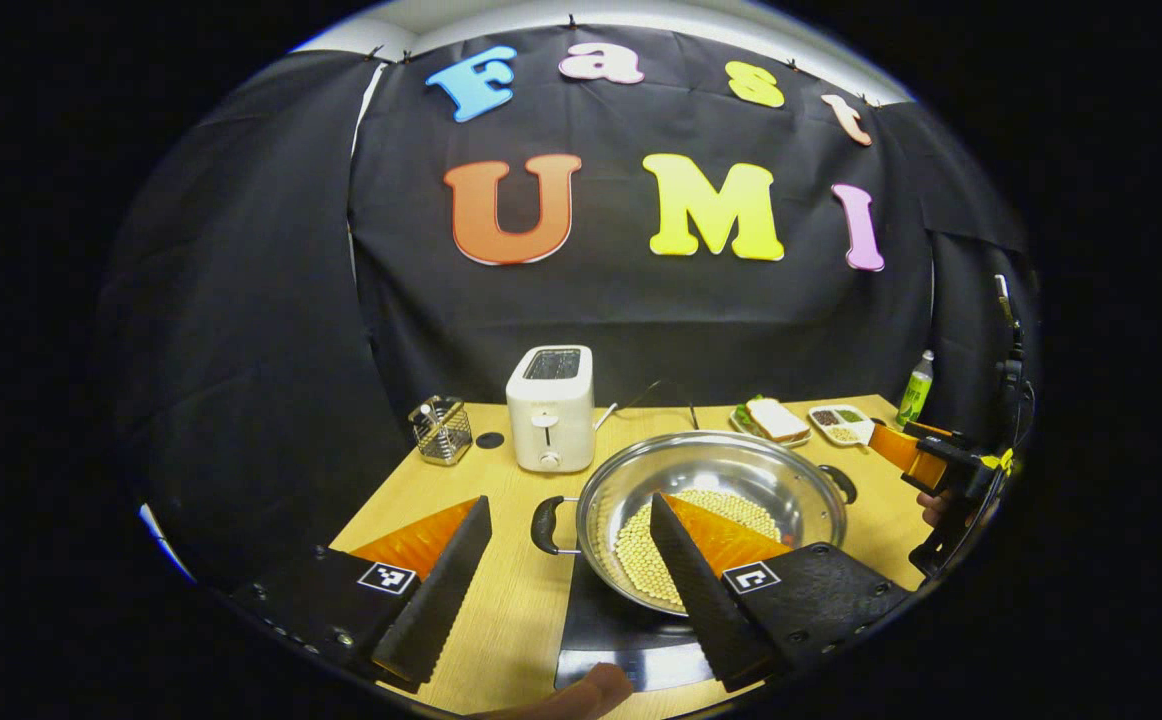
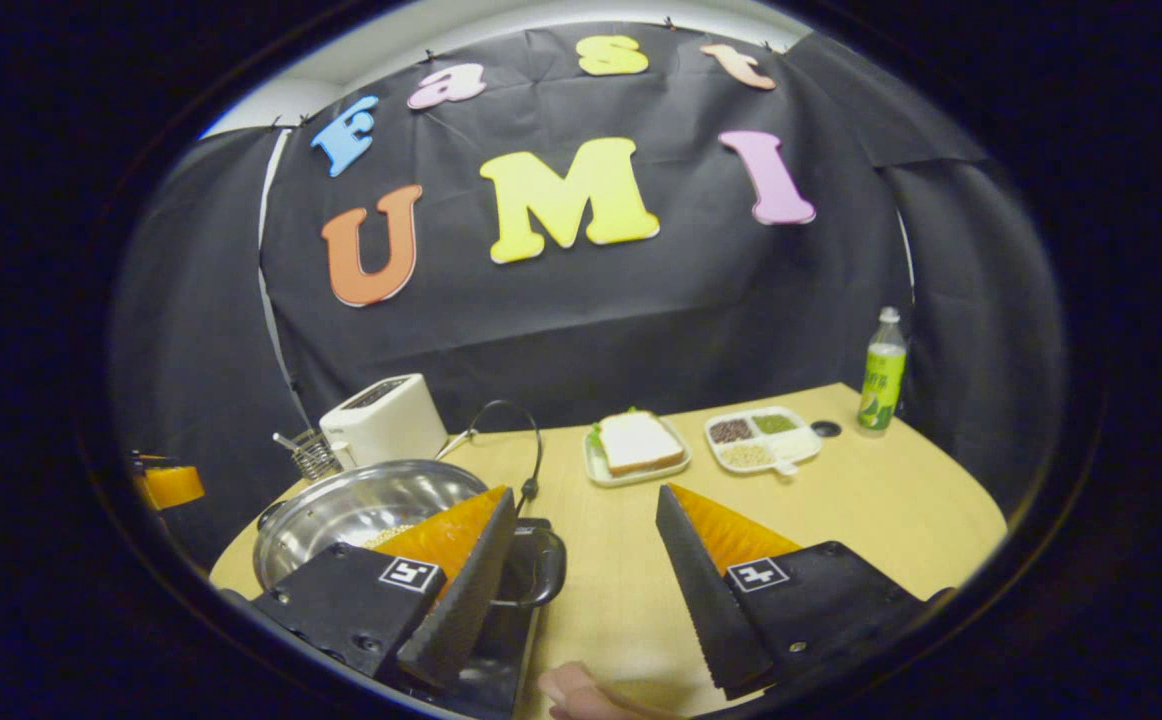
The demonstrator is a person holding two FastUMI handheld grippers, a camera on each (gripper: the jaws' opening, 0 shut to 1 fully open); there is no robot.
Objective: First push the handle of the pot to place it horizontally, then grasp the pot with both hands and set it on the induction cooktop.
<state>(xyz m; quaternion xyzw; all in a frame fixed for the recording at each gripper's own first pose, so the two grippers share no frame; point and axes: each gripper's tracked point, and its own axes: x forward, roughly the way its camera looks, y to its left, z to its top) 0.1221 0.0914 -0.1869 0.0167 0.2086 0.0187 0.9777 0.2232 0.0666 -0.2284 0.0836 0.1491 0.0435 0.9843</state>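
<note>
A steel pot (image 1: 741, 470) with pale beans (image 1: 641, 555) in it sits on the black induction cooktop (image 1: 621, 625) at the table's near edge. Its black side handles point left (image 1: 545, 525) and right (image 1: 840, 482). My left gripper (image 1: 571, 500) is open, with the left handle showing between its fingers and one finger over the bowl. In the right gripper view the pot (image 2: 341, 505) is at lower left on the cooktop (image 2: 501, 640). My right gripper (image 2: 587, 490) is open beside the pot's near handle (image 2: 547, 567). The right gripper (image 1: 926, 462) also shows past the pot.
At the back of the wooden table (image 2: 871, 500) stand a white toaster (image 1: 549, 405) and a wire basket (image 1: 440, 430). A sandwich plate (image 2: 635, 443), a divided dish of grains (image 2: 761, 438) and a green bottle (image 2: 881, 375) are farther right. A black cable (image 2: 511, 430) loops behind the pot.
</note>
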